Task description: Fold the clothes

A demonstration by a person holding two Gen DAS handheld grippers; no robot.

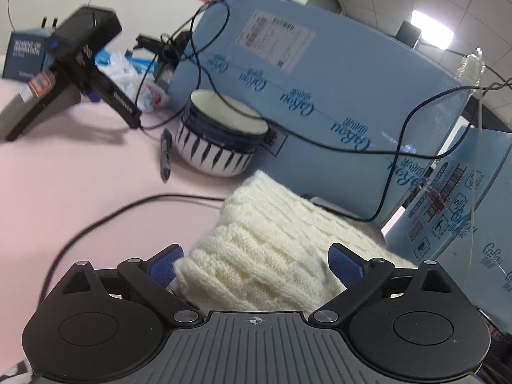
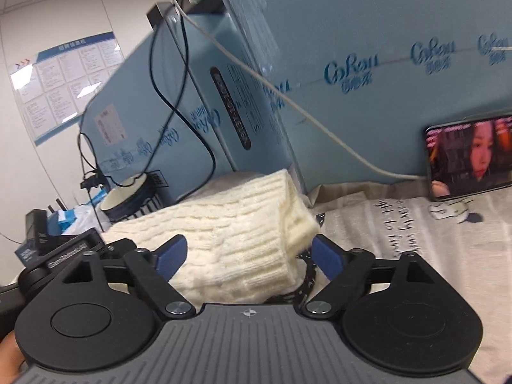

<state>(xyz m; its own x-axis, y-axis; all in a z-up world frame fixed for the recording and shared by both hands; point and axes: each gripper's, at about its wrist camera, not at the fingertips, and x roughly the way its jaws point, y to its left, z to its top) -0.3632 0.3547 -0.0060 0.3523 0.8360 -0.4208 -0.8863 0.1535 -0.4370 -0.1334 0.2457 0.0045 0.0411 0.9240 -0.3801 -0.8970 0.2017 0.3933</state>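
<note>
A cream cable-knit sweater (image 1: 272, 240) lies folded into a thick bundle on the pink table, against blue boxes. My left gripper (image 1: 256, 264) is open, its blue pads on either side of the bundle's near end. In the right wrist view the same sweater (image 2: 236, 230) fills the space between the blue pads of my right gripper (image 2: 248, 252), which is also open around it. A dark patterned cloth (image 2: 308, 280) shows under the sweater's right edge.
Large blue cardboard boxes (image 1: 320, 96) stand behind the sweater. A blue-and-white bowl (image 1: 220, 140), a pen (image 1: 165, 156), black cables and a black device (image 1: 73, 67) sit on the pink table (image 1: 64, 176). A phone (image 2: 470, 156) leans on a box above a printed grey cloth (image 2: 416, 240).
</note>
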